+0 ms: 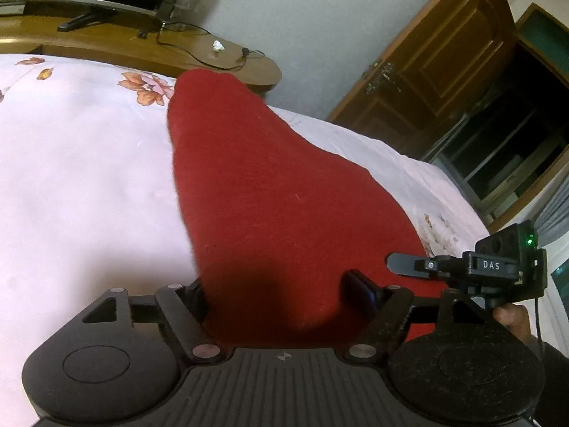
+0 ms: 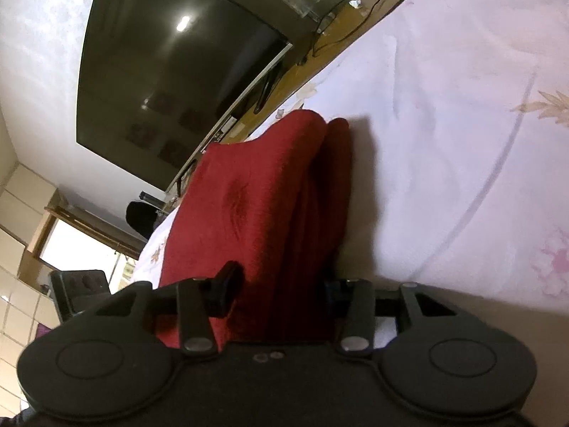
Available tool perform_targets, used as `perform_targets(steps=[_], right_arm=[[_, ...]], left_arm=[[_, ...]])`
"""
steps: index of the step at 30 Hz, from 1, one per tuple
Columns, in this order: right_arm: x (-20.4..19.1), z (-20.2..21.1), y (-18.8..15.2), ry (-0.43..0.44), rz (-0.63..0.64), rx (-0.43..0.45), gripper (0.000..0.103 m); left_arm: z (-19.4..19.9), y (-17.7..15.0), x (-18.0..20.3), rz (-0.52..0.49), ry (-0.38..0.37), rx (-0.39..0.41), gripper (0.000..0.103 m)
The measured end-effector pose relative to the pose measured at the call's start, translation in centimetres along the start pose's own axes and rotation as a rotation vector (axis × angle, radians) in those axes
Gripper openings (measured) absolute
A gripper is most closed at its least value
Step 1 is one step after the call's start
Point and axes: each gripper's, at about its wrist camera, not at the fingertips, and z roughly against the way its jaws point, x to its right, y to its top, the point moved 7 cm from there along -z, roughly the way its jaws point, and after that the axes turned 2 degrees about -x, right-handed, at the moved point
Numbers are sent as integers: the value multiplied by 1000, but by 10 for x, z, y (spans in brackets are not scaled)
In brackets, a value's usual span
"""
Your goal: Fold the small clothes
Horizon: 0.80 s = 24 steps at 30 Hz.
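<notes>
A red garment (image 1: 270,192) lies lengthwise on the pale floral bedsheet (image 1: 89,178), and its near end rises into my left gripper (image 1: 279,288). The cloth fills the gap between the fingers, and the right-hand finger (image 1: 359,284) presses into it. At the cloth's right edge, a finger (image 1: 405,266) of the other gripper reaches in. In the right wrist view the same garment (image 2: 256,195) is bunched into thick folds. My right gripper (image 2: 281,286) is shut on that bundle, with dark fingers (image 2: 227,284) on either side of it.
A wooden table (image 1: 199,53) with cables stands beyond the bed, and a large dark television (image 2: 170,82) sits on it. A brown door (image 1: 444,60) stands to the right. A person's hand (image 1: 512,315) holds the right gripper's handle. Bare bedsheet (image 2: 444,142) stretches to the right of the garment.
</notes>
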Motion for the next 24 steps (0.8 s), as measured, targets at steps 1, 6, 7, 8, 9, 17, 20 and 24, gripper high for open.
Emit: perform_targets(steps=[1,6,7,8,9,17,20,24], right_arm=[[-1,-1,1,-12,2,4,43],[-32,9,-1,-6,46,58,34],[-43,9,0,7,60,61,34],[-57,8,1,15,84,59,34],[-70,4,1,24,104,55,33],[-181,-79,-22,99,185,-25,33],[-211,-126,-36,132,176,-67,34],[-240,-193,-54,154,139,-130,34]], left_arm=[[2,1,0,5,-6,8,58],[37,4,-2,33,-58,72,47],[48,5,-3,29,-54,81,47],[62,4,-6,32,-55,95,47],[74,4,-11,41,-55,105,47],[204,-12,-94,78,46,153,47],[251,-24,-133,110,110,170,47],[281,-43,-193,188,189,143,49]])
